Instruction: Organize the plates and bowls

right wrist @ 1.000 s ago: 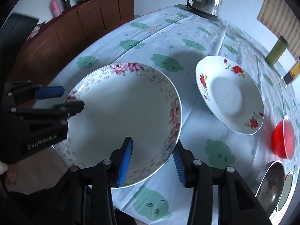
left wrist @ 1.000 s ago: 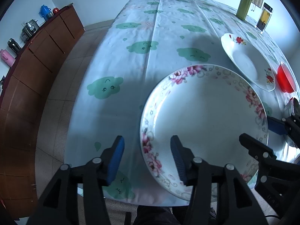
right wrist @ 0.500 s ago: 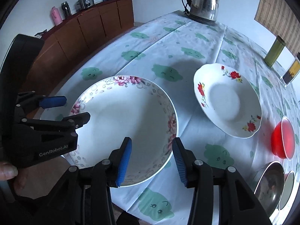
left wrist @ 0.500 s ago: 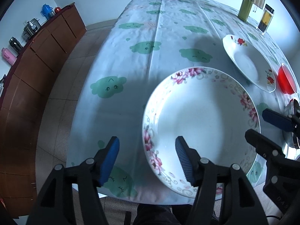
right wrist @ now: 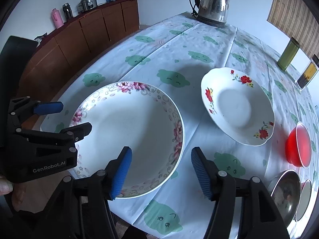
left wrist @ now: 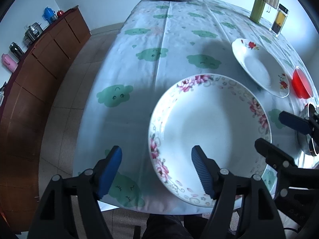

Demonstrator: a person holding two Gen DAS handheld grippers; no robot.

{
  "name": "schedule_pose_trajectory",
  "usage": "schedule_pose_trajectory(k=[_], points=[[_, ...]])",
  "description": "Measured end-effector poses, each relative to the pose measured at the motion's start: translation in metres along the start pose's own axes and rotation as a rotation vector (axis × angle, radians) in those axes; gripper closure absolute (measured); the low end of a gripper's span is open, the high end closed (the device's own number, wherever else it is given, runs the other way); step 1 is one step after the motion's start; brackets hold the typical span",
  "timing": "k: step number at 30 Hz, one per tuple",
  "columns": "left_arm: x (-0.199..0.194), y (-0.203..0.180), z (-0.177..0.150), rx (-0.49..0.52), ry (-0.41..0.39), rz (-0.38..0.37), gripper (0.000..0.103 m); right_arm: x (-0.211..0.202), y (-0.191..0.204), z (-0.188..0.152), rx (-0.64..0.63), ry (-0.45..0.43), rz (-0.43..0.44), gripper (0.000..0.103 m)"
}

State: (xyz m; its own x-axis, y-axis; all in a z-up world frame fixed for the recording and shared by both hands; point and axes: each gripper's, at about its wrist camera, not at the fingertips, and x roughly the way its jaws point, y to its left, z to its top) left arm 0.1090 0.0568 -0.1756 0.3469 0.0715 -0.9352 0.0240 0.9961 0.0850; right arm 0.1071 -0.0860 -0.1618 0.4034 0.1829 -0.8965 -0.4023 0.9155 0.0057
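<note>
Looking down from the left wrist, the left gripper (left wrist: 156,171) straddles the near-left rim of the big plate (left wrist: 209,137), its jaws opening, the rim between them with neither pad on it. That plate lies empty on the bench (left wrist: 159,45) at the near edge. The right gripper (left wrist: 277,133) shows at the plate's right rim. Beyond lie the small plate (left wrist: 259,67), also empty, and the red bowl (left wrist: 302,84); only a sliver of a steel bowl (left wrist: 308,131) shows at the frame's edge. Only this view shows the floor beside the bench.

From the right wrist, the right gripper (right wrist: 160,171) has its jaws opening astride the big plate's (right wrist: 129,127) near-right rim, the pads clear of it. The left gripper (right wrist: 69,117) sits at the far rim. This view alone shows the whole steel bowl (right wrist: 285,195), with a second rim beside it; what the bowl holds I cannot tell. The small plate (right wrist: 237,105) and red bowl (right wrist: 298,145) are empty. The kettle (right wrist: 213,4) shows in full here.
</note>
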Motion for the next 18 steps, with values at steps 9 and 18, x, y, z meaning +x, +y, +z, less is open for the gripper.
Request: schedule_pose_trajectory(k=[9,18], points=[[-0.009,-0.005,0.005,0.021,-0.029,0.019,0.015,-0.004,-0.002,0.000,0.005,-0.005,0.000,0.038],[-0.012,-0.011,0.016,0.045,-0.039,0.031,0.014,-0.008,-0.013,0.002,0.034,-0.012,0.002,0.035]])
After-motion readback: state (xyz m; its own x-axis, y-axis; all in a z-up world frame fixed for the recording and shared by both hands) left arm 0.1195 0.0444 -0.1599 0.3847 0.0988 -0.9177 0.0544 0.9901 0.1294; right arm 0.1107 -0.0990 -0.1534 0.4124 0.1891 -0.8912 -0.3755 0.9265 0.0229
